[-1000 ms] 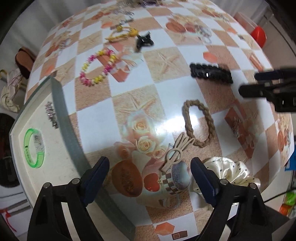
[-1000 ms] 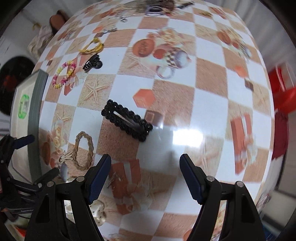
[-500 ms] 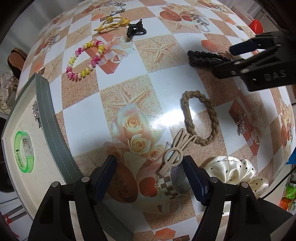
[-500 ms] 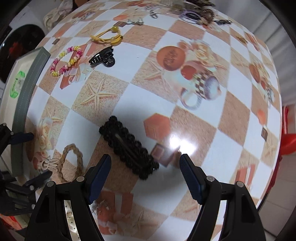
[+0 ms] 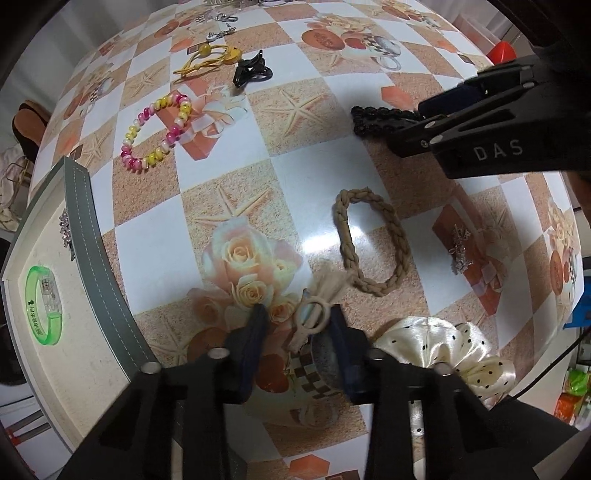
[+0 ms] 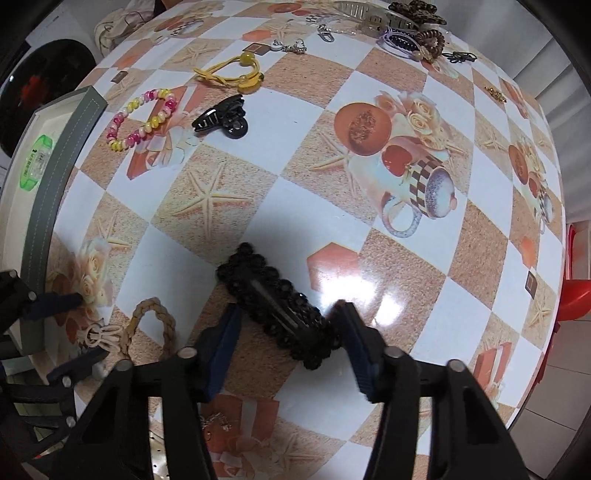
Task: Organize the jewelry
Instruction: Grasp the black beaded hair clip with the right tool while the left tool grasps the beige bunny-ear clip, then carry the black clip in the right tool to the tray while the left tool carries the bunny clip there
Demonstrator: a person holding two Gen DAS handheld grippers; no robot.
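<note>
A beige rabbit-shaped hair clip lies on the patterned tablecloth between the fingers of my left gripper. The jaws are closing; the right pad is at the clip, the left pad stands a little off it. A black beaded snap clip lies slantwise between the fingers of my right gripper. Those jaws are closing too, with the pads close on both sides. In the left wrist view the right gripper hangs over the black clip. A grey-rimmed tray at the left holds a green bracelet.
A braided tan hair tie and a cream dotted scrunchie lie right by the beige clip. Farther back are a pink-yellow bead bracelet, a black claw clip, a yellow hair tie and several more pieces.
Both grippers have come down over their clips and their jaws have narrowed. The right gripper slid onto the black clip and rolled. The beige clip has shifted slightly.
</note>
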